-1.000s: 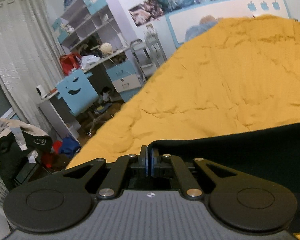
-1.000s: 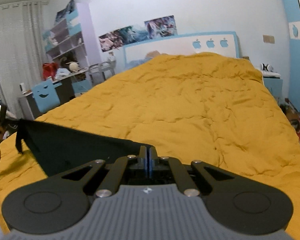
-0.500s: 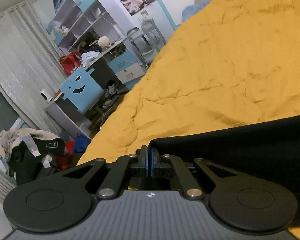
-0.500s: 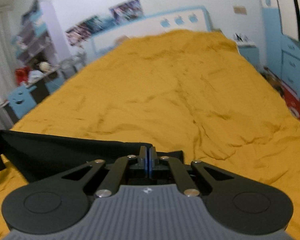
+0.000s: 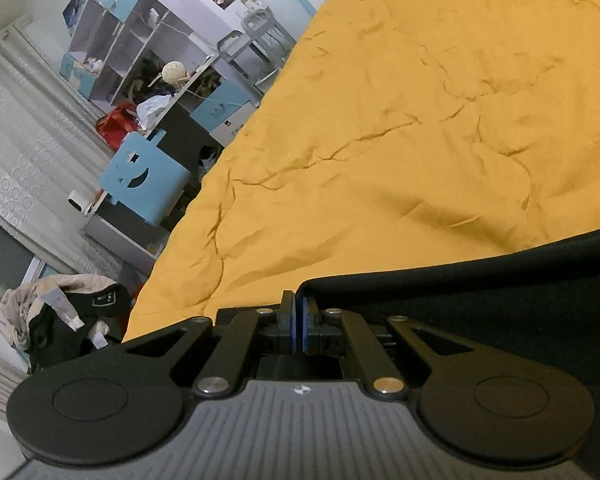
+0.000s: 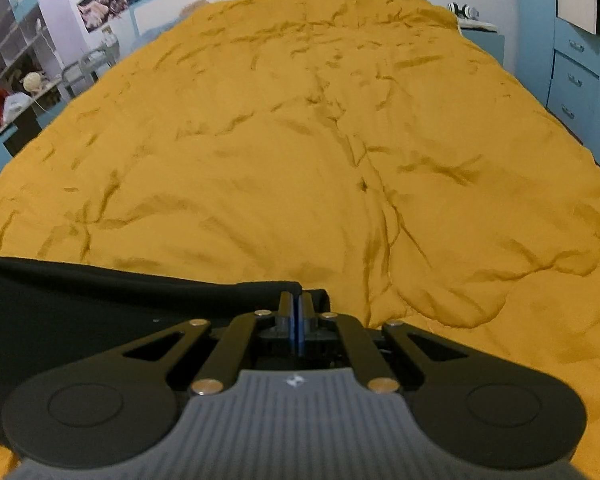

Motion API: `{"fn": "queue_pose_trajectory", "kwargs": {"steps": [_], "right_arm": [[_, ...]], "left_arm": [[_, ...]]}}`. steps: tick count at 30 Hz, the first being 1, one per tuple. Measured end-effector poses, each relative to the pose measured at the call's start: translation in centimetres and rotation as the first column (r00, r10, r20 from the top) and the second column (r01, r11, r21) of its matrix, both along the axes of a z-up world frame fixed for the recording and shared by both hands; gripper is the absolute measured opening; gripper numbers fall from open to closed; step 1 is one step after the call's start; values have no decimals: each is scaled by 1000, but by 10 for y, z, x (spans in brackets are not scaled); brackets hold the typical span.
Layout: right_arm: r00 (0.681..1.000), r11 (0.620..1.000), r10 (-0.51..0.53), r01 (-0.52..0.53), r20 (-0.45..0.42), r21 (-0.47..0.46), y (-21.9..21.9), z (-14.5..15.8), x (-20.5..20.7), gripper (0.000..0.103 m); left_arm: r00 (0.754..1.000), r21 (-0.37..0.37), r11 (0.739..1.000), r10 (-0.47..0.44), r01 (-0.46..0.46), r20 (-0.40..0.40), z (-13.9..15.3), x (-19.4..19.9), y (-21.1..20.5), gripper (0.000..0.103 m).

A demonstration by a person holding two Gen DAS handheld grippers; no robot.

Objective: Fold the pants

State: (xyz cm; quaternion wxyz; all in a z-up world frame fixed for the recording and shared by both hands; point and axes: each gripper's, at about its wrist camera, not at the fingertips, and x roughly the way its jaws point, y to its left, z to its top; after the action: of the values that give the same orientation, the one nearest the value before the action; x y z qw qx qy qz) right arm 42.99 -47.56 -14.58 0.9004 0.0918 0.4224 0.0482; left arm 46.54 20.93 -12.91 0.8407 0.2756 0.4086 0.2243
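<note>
In the left wrist view, the left tool (image 5: pixel 297 312) has its fingers pressed together on a corner of the black pants (image 5: pixel 480 292). The pants stretch away to the right of the tool, over the orange bedspread (image 5: pixel 400 140) that covers the bed. Beyond the bed's left edge stand a blue chair (image 5: pixel 144 180), a shelf unit (image 5: pixel 112 44) and a white curtain (image 5: pixel 24 152); a heap of clothes (image 5: pixel 60 320) lies near the bed's lower left corner.

In the right wrist view, the right tool (image 6: pixel 297 312) is clamped on the opposite corner of the pants (image 6: pixel 80 300), which extend leftward from it above the bedspread (image 6: pixel 300 140). Blue drawers (image 6: pixel 576 80) stand beyond the bed's right edge.
</note>
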Motion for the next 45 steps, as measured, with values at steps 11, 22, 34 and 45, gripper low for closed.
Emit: {"fn": "queue_pose_trajectory", "kwargs": {"steps": [11, 22, 34, 45], "right_arm": [[998, 998, -62, 62, 8, -14, -2, 21, -10, 0], [994, 993, -105, 103, -36, -54, 6, -6, 20, 0], [985, 985, -168, 169, -33, 29, -22, 8, -12, 1], [985, 926, -166, 175, -56, 335, -36, 18, -93, 26]], "left_arm": [[999, -42, 999, 15, -13, 29, 1, 4, -2, 2], [997, -39, 996, 79, -78, 24, -17, 24, -6, 3], [990, -98, 994, 54, -41, 132, 5, 2, -15, 48], [989, -495, 865, -17, 90, 149, 53, -86, -77, 48]]}}
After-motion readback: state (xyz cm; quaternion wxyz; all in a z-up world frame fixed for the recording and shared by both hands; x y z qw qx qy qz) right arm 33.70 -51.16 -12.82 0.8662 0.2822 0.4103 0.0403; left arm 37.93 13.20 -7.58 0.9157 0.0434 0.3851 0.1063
